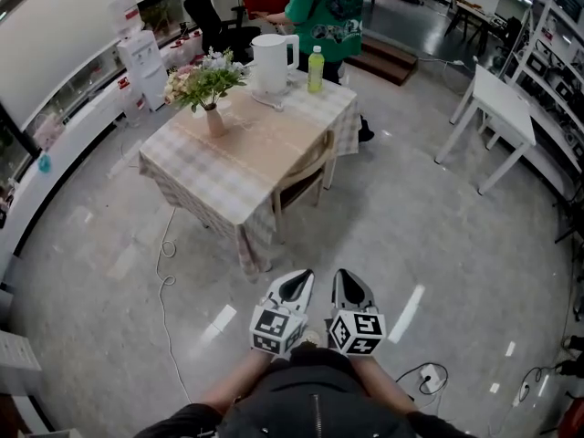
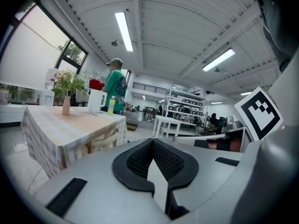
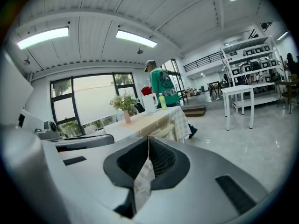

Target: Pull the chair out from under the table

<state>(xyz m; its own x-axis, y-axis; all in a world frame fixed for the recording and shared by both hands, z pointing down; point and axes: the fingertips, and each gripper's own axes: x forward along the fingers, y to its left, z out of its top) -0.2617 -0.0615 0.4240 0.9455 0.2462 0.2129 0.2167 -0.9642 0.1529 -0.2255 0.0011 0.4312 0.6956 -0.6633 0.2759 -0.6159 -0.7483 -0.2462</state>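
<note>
A pale wooden chair (image 1: 306, 179) is tucked under the near right side of a table (image 1: 228, 167) covered with a checked cloth. Its backrest shows at the cloth's edge in the left gripper view (image 2: 103, 140) and the right gripper view (image 3: 161, 131). My left gripper (image 1: 298, 285) and right gripper (image 1: 349, 286) hang side by side low in the head view, well short of the chair. Both are shut with nothing between their jaws. They point toward the table.
On the table stand a vase of flowers (image 1: 208, 88), a white kettle (image 1: 272, 62) and a green bottle (image 1: 316, 68). A person in a green shirt (image 1: 325, 12) stands behind it. A white table (image 1: 497, 108) is at the right, a cable (image 1: 166, 281) on the floor at the left.
</note>
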